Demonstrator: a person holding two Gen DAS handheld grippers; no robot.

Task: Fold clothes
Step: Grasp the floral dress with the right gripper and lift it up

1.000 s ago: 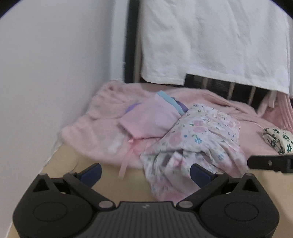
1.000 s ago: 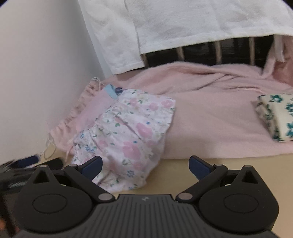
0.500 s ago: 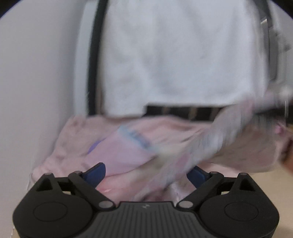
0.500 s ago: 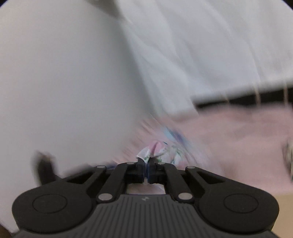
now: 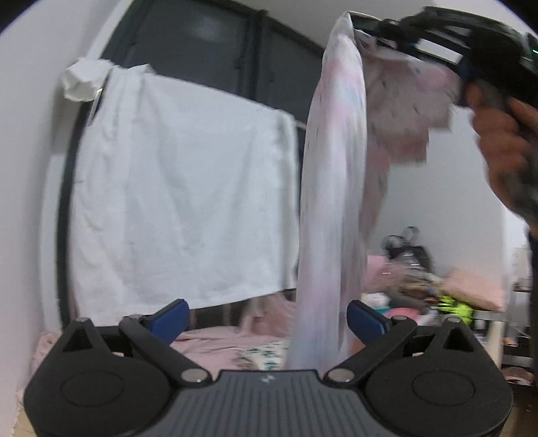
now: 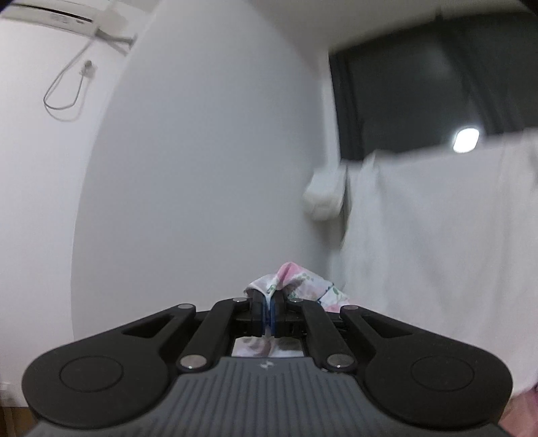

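Clamping a floral garment (image 6: 296,282), the right gripper (image 6: 268,311) is closed; left gripper (image 5: 265,316) gapes empty. Left view alone shows the garment hanging from one o'clock.

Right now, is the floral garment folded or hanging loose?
Hanging loose, unfolded. The floral garment dangles in a long drape from the right gripper, which is shut on a bunched edge. The left gripper is open, not pinching it.

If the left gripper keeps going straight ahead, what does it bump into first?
Probably the floral garment hanging from the right gripper: it dangles between the open left gripper's fingers. Behind it hangs a white towel; depth is unclear.
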